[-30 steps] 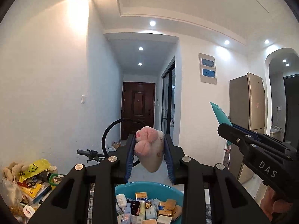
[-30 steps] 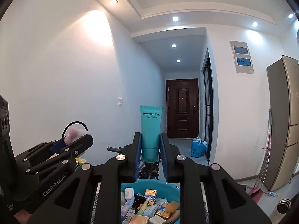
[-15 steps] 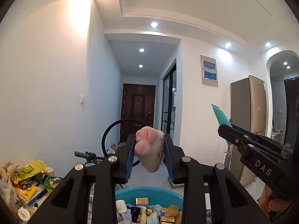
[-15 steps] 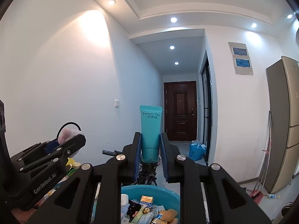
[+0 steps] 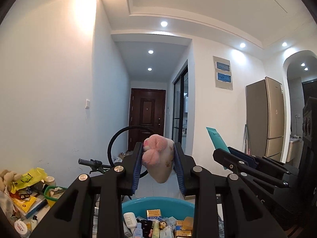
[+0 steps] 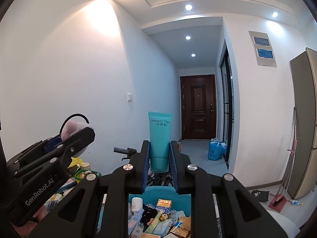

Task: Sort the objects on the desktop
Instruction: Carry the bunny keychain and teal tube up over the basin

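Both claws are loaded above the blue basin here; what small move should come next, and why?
Probably carry both items aside toward their sorting spots. The left claw is shut on a pink plush toy and the right claw on an upright teal tube, both lifted clear of the basin of small items.

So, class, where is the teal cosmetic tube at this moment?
In the right wrist view the teal tube stands upright, cap down, clamped between the right gripper fingers, above the blue basin of small items, with the dark door behind.
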Motion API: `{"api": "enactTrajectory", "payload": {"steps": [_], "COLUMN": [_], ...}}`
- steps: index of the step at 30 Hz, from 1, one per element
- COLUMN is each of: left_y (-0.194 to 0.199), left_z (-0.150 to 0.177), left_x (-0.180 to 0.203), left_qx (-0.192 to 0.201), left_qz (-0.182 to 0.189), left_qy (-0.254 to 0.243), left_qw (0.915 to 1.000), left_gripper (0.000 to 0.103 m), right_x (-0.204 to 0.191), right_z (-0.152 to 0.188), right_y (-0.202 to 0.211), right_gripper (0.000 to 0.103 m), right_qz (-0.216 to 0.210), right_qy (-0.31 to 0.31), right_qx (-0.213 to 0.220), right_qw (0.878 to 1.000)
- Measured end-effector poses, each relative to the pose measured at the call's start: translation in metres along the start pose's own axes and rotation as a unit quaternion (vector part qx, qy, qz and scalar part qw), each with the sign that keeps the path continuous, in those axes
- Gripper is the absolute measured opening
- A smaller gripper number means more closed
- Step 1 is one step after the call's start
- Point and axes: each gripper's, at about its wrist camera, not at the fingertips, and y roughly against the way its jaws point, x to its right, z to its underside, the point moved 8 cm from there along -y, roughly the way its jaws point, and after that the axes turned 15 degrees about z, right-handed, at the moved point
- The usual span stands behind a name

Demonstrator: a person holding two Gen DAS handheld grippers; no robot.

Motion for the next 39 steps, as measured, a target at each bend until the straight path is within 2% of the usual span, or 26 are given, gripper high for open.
{"api": "enactTrajectory", "payload": {"steps": [14,17,20,23,26,31,33,38,39], "left_y": [-0.013,-0.025,-0.04,-0.063,-0.082,-0.108,-0.119,-0.153,-0.159], "left_z": [0.022,0.03,0.04,0.058,0.077,0.108,0.124,0.176,0.188], "left_x": [-0.002,-0.007,-0.015,-0.023,-0.036,-0.055,-0.06,-0.08,-0.084], "left_qx": [-0.021,-0.035,-0.05,-0.081,-0.101,-0.137,-0.157,-0.227,-0.248], "left_qz": [0.0,0.012,0.009,0.013,-0.002,-0.016,-0.008,-0.008,-0.012], "left_qy": [0.004,0.022,0.027,0.024,0.032,0.047,0.059,0.1,0.108], "left_qw": [0.9998,0.9991,0.9983,0.9964,0.9944,0.9893,0.9858,0.9686,0.9625], "left_gripper": [0.032,0.032,0.032,0.032,0.032,0.032,0.032,0.032,0.032], "right_x": [0.027,0.021,0.017,0.019,0.025,0.032,0.034,0.036,0.037], "right_z": [0.0,0.004,0.012,0.023,0.034,0.059,0.069,0.101,0.106], "right_y": [-0.008,-0.016,-0.028,-0.047,-0.069,-0.106,-0.12,-0.15,-0.155], "right_gripper": [0.018,0.018,0.018,0.018,0.018,0.018,0.018,0.018,0.018], "right_qz": [0.014,0.009,0.009,0.014,0.023,0.027,0.023,0.027,0.027], "right_qy": [-0.018,-0.012,-0.006,-0.008,-0.012,-0.016,-0.018,-0.008,-0.011], "right_qx": [-0.003,-0.01,-0.024,-0.045,-0.068,-0.118,-0.139,-0.19,-0.2], "right_qw": [1.0,1.0,1.0,0.999,0.997,0.993,0.99,0.981,0.979]}}
